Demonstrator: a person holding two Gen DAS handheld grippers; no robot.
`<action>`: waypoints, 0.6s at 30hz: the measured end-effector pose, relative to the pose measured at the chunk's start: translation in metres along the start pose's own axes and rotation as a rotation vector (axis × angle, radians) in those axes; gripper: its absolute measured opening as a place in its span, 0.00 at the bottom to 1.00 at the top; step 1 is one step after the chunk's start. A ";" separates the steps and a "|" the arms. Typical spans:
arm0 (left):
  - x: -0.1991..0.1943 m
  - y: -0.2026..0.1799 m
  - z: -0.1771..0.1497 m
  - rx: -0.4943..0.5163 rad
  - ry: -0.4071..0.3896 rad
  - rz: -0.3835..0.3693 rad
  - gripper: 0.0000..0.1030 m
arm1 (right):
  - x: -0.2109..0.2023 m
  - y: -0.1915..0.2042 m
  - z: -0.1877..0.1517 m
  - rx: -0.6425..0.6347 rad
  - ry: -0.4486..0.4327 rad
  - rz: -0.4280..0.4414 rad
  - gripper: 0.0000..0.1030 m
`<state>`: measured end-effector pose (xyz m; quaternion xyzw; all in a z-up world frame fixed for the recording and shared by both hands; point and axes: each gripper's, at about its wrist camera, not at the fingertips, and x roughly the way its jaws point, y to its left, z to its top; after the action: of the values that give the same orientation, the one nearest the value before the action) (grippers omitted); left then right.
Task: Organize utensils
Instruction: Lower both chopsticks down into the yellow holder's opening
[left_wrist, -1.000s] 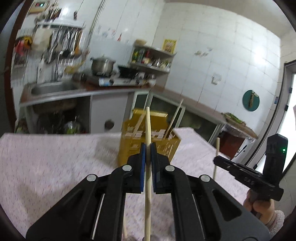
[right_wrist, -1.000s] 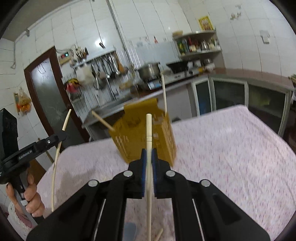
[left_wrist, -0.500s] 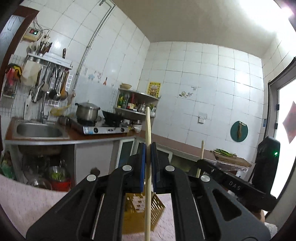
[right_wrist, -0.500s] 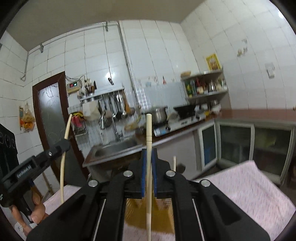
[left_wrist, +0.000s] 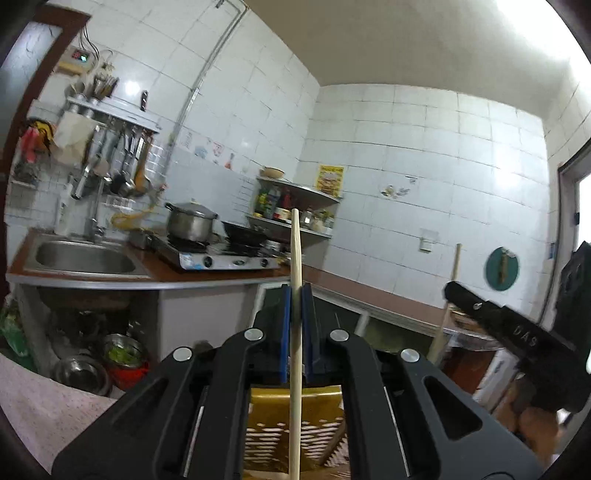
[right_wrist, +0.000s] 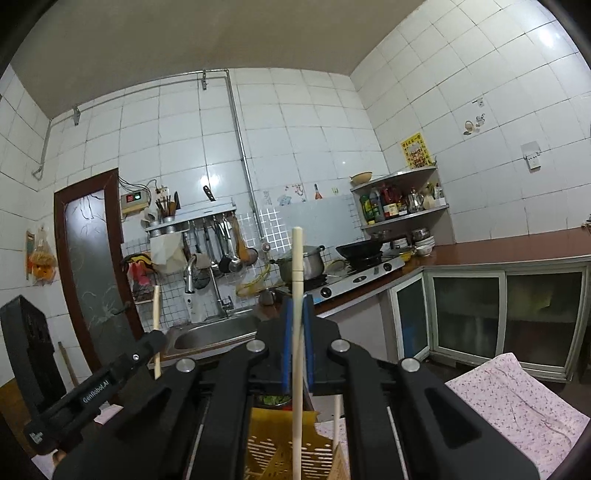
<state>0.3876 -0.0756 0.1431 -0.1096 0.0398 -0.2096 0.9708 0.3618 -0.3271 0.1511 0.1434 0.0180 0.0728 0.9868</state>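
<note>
White-tiled kitchen walls fill the background, with a steel sink (left_wrist: 83, 258) at your far left, a rack of hanging ladles (left_wrist: 122, 162) above it, then a lidded pot (left_wrist: 190, 221) and a dark wok (left_wrist: 245, 232) on the gas stove (left_wrist: 221, 258), and a corner shelf of bottles (left_wrist: 291, 201) further right. At centre, your left gripper (left_wrist: 295, 306) is clenched on a wooden chopstick (left_wrist: 295, 258) that stands upright between its blue pads (left_wrist: 284, 325); its lower end runs down in front of the yellow slotted utensil basket (left_wrist: 317, 410), directly below the fingers. To the right, your right gripper (left_wrist: 452, 290) is clamped on a second chopstick (left_wrist: 456, 262), also upright, held beside the basket. From the right wrist view, that second chopstick (right_wrist: 297, 266) rises between the closed pads above the same basket (right_wrist: 273, 446), and the pink floral tablecloth (right_wrist: 517, 398) shows at lower right.
</note>
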 end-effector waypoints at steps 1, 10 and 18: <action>0.002 0.001 -0.001 0.010 -0.004 0.015 0.04 | 0.003 -0.001 -0.001 0.012 0.001 0.002 0.06; -0.014 -0.010 0.001 0.061 -0.103 0.027 0.04 | 0.006 0.000 -0.006 0.015 -0.024 -0.011 0.06; -0.002 -0.030 0.005 0.167 -0.176 0.066 0.04 | 0.004 0.002 -0.010 -0.005 -0.092 -0.010 0.06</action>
<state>0.3747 -0.1001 0.1552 -0.0450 -0.0596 -0.1698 0.9827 0.3649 -0.3218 0.1418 0.1442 -0.0269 0.0613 0.9873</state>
